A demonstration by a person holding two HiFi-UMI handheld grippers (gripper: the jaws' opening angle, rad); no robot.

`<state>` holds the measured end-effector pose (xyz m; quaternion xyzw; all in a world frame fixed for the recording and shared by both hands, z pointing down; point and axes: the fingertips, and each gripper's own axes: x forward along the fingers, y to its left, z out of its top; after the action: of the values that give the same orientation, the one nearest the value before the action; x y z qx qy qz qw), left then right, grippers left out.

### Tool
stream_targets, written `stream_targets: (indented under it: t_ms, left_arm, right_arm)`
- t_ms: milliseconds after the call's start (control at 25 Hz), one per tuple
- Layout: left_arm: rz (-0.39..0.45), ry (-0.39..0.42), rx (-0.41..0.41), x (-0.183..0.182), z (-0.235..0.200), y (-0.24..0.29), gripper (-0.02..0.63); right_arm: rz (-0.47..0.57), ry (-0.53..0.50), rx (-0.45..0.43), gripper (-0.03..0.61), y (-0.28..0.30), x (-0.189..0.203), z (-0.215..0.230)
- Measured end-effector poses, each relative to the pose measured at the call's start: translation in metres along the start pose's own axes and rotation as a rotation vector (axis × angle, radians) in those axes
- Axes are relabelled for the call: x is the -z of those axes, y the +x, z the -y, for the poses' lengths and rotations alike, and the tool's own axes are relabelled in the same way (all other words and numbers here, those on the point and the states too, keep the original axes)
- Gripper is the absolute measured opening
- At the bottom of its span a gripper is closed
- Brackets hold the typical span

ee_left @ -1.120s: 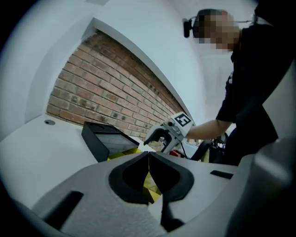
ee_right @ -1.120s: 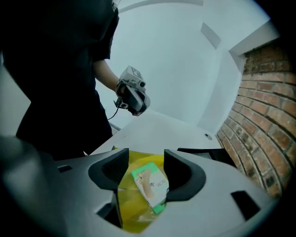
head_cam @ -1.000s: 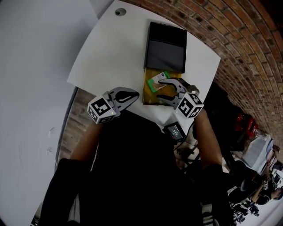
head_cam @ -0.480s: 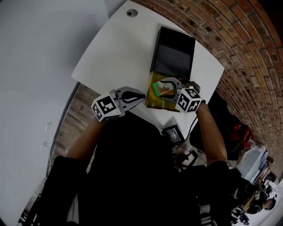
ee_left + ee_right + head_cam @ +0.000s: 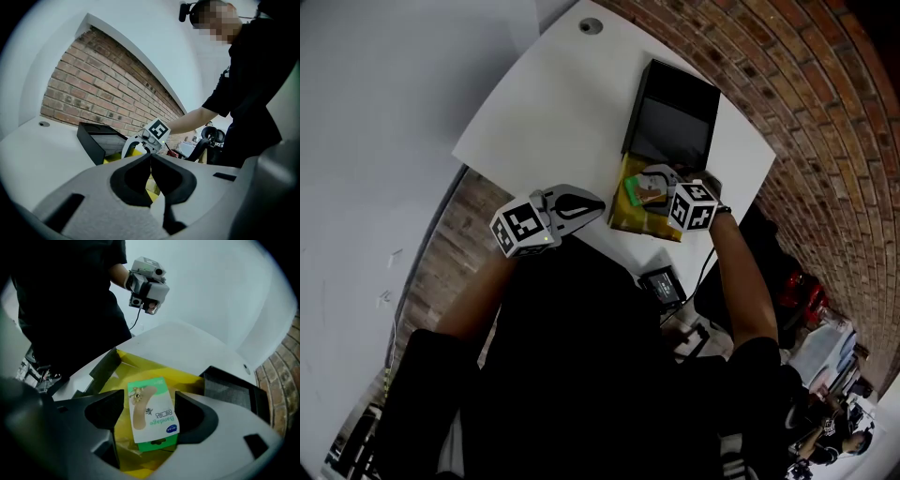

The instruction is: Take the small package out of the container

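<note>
- The small package (image 5: 151, 416) — a green-and-white bandage box — lies face up and a little tilted inside the yellow container (image 5: 154, 367). Its two long sides are free to be taken.
- That is why my right claw (image 5: 649, 187) is set as it is: spread, with one jaw along each long side and the box between them. The jaw nearer the black tray (image 5: 670, 117) looks just about touching. The other shows a sliver of yellow beside it, so I judge the box not yet pinched.
- The container sits at the near edge of the tabletop (image 5: 553, 112), toward the right corner. The black tray lies right against its far end and runs on toward the edge by the brick wall. The container's walls are low and its top is open, which lets me come in from above rather than from the side.
- My right forearm reaches forward over the near edge. The claw points steeply down into the container, with its marker cube facing up at me.
- My left claw (image 5: 577, 202) is pressed together with nothing in it. I hold it at the near edge just left of the container, tips pointing toward it — out of the way, I think, yet near enough to steady the container if it lifts with the box.
- Next, I judge, the right jaws must close squarely on the box's sides, since a light carton can tip or slip.
</note>
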<state>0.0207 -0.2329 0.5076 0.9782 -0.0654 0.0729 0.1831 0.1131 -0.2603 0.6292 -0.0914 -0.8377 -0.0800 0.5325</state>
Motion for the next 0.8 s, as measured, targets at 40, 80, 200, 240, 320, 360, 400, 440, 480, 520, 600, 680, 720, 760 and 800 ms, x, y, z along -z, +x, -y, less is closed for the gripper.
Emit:
stream_targets:
  t_ms: [40,80,200,240,320,360,400,440,480,520,600,680,720,760,800]
  left_arm:
    - [0.004,-0.006,-0.002,0.000,0.000,-0.001,0.015]
    - [0.009,-0.014,-0.003,0.000,0.000,-0.002,0.015]
    - [0.016,-0.027,-0.003,0.002,0.001,-0.003,0.015]
    - [0.015,-0.028,-0.002,0.003,0.001,-0.003,0.015]
    - [0.014,-0.031,0.000,0.004,0.002,-0.002,0.015]
    - [0.013,-0.032,0.002,0.004,0.002,-0.002,0.015]
    - [0.013,-0.033,0.004,0.004,0.003,-0.001,0.015]
    - [0.013,-0.034,0.005,0.004,0.003,-0.001,0.015]
    - [0.013,-0.034,0.007,0.004,0.003,0.000,0.015]
    - [0.013,-0.034,0.008,0.004,0.003,0.001,0.015]
    - [0.013,-0.035,0.007,0.005,0.003,0.001,0.015]
    - [0.013,-0.039,0.004,0.006,0.003,0.001,0.015]
    - [0.013,-0.044,0.005,0.007,0.004,0.001,0.015]
    - [0.015,-0.050,0.006,0.007,0.004,0.001,0.015]
    - [0.019,-0.058,0.008,0.008,0.004,0.000,0.015]
  right_arm:
    - [-0.006,0.014,-0.004,0.328,0.002,0.003,-0.001]
    - [-0.015,0.021,-0.006,0.336,0.004,0.005,-0.002]
    - [-0.051,0.009,0.004,0.347,0.009,0.010,-0.002]
    - [-0.063,-0.002,0.011,0.347,0.010,0.011,-0.001]
    - [-0.088,-0.028,0.026,0.351,0.011,0.012,0.001]
    - [-0.097,-0.038,0.031,0.351,0.012,0.013,0.002]
    - [-0.104,-0.044,0.031,0.351,0.013,0.012,0.002]
    - [-0.109,-0.048,0.028,0.351,0.014,0.012,0.001]
    - [-0.116,-0.052,0.021,0.350,0.016,0.012,0.000]
    - [-0.123,-0.057,0.015,0.350,0.017,0.012,-0.001]
    - [-0.140,-0.064,0.008,0.351,0.020,0.012,-0.002]
    - [-0.159,-0.066,0.007,0.350,0.022,0.013,-0.002]
    - [-0.167,-0.067,0.005,0.350,0.023,0.014,-0.002]
    - [-0.173,-0.068,0.002,0.350,0.023,0.015,-0.002]
    - [-0.177,-0.068,0.000,0.350,0.023,0.016,-0.002]
